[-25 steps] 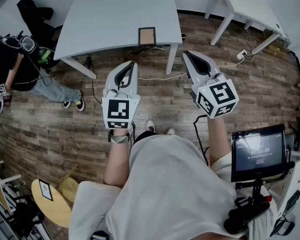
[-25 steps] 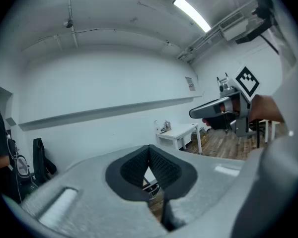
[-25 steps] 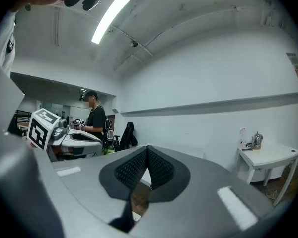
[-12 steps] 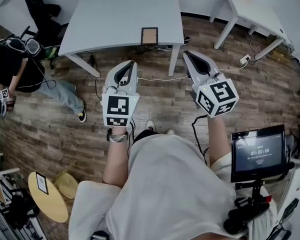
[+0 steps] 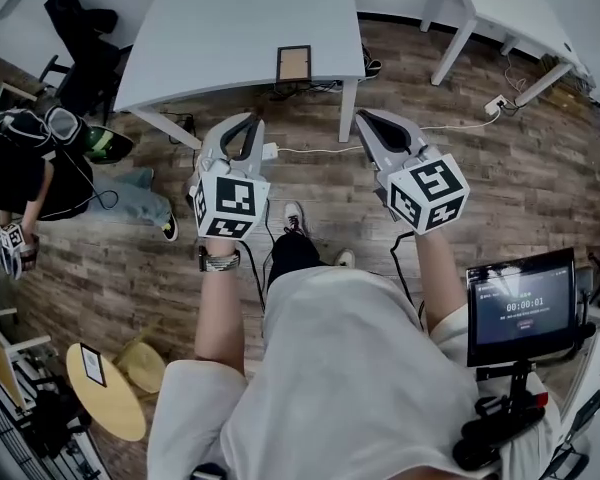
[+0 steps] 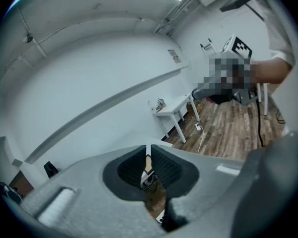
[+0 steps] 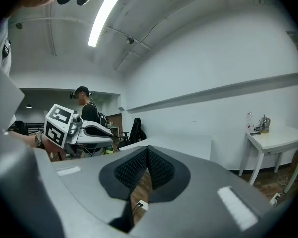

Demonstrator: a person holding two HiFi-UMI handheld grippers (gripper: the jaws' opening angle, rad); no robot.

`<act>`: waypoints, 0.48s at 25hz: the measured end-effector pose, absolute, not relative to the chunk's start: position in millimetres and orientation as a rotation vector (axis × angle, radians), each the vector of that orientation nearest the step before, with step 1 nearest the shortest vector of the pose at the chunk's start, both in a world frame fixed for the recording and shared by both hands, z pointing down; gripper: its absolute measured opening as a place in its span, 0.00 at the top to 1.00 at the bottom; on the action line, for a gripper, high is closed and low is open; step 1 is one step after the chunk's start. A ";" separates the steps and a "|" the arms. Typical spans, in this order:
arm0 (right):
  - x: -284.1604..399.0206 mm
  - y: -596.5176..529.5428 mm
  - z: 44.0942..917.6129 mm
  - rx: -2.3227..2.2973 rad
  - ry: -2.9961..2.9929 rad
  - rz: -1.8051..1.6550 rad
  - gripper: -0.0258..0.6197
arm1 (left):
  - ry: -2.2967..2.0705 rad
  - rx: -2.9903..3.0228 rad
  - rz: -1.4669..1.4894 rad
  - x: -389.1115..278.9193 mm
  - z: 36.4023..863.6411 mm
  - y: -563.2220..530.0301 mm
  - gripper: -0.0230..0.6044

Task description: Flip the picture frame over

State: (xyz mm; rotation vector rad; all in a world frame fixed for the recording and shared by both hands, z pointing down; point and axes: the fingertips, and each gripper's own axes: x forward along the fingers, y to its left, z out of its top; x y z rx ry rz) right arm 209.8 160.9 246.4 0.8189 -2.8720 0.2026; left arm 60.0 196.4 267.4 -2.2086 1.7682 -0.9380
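Observation:
The picture frame (image 5: 293,64), dark-rimmed with a brown face, lies flat on the grey table (image 5: 230,28) close to its front edge. Both grippers hang over the wooden floor short of that edge, apart from the frame. My left gripper (image 5: 248,118) points at the table left of the frame. Its jaws are opening, a narrow slit shows between the pads (image 6: 159,165), and nothing is between them. My right gripper (image 5: 363,115) points at the table's front right corner, fingertips together and empty. The right gripper view shows its pads (image 7: 159,170) meeting at the tips.
A person (image 5: 30,158) sits on the floor at the left, holding other grippers. A white side table (image 5: 500,13) stands at the back right, a power strip (image 5: 495,105) and cable on the floor beside it. A monitor (image 5: 520,308) is at my right, a round stool (image 5: 105,403) lower left.
Both grippers have sunk a little. The left one has rolled, showing another face of its marker cube, and its jaws have parted slightly. The right gripper stays shut.

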 end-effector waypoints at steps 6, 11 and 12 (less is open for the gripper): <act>195.6 146.3 269.8 0.847 -2.815 0.241 0.96 | 1.593 -2.298 -0.994 39.0 318.7 168.7 0.87; 176.5 112.0 286.8 0.925 -2.765 0.261 0.96 | 1.453 -2.374 -1.043 21.0 359.6 129.3 0.84; 171.2 105.6 290.6 0.939 -2.755 0.268 0.96 | 1.426 -2.376 -1.060 17.3 364.9 121.9 0.83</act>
